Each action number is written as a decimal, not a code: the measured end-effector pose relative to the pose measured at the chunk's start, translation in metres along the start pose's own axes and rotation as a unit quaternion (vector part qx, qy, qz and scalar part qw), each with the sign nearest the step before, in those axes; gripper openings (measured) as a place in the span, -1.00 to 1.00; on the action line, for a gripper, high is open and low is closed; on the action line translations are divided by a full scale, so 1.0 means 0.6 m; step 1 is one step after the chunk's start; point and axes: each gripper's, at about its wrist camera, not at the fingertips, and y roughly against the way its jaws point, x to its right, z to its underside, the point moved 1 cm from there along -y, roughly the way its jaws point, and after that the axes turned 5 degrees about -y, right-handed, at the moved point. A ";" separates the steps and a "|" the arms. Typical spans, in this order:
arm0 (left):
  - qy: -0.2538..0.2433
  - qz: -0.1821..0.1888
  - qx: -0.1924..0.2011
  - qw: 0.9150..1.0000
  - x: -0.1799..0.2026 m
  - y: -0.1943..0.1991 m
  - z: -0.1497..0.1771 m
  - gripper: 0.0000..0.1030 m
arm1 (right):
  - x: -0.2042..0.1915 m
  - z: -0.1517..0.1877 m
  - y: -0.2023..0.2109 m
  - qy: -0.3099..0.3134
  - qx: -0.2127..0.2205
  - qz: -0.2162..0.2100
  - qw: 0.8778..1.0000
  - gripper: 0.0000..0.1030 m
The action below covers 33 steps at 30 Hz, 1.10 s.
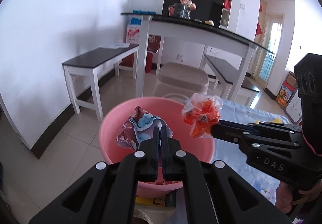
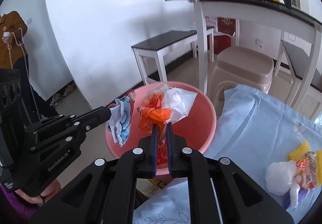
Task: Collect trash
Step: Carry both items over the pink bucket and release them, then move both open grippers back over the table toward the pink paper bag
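Note:
A pink basin (image 1: 120, 115) (image 2: 201, 107) stands beside the blue-covered table. My left gripper (image 1: 160, 129) (image 2: 109, 112) is shut on a crumpled red, white and blue wrapper (image 1: 138, 129) (image 2: 122, 123), held over the basin. My right gripper (image 2: 162, 125) (image 1: 211, 130) is shut on an orange and clear plastic wrapper (image 2: 161, 109) (image 1: 203, 115), held over the basin's right side. Both wrappers hang above the bowl, apart from each other. More trash (image 2: 295, 169), yellow, white and clear pieces, lies on the blue cloth (image 2: 251, 123) at the right.
A beige plastic stool (image 1: 183, 79) (image 2: 241, 66) stands just beyond the basin. Behind it are a black-topped white table (image 1: 191, 28) and a low bench (image 1: 96, 60). A person in a brown top (image 2: 12, 28) stands at the far left by the white wall.

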 end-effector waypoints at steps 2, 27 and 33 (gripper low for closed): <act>0.002 0.002 -0.009 1.000 -0.001 -0.015 0.006 -0.97 | 0.002 0.005 -0.016 -0.003 -0.012 0.003 1.000 -0.84; 0.033 0.000 -0.043 0.999 -0.006 -0.056 0.027 -0.50 | 0.031 0.016 -0.063 -0.028 -0.054 0.011 0.998 -0.54; 0.033 0.004 -0.041 0.999 0.013 -0.039 0.023 -0.32 | 0.025 0.029 -0.024 -0.008 -0.039 0.015 0.999 -0.54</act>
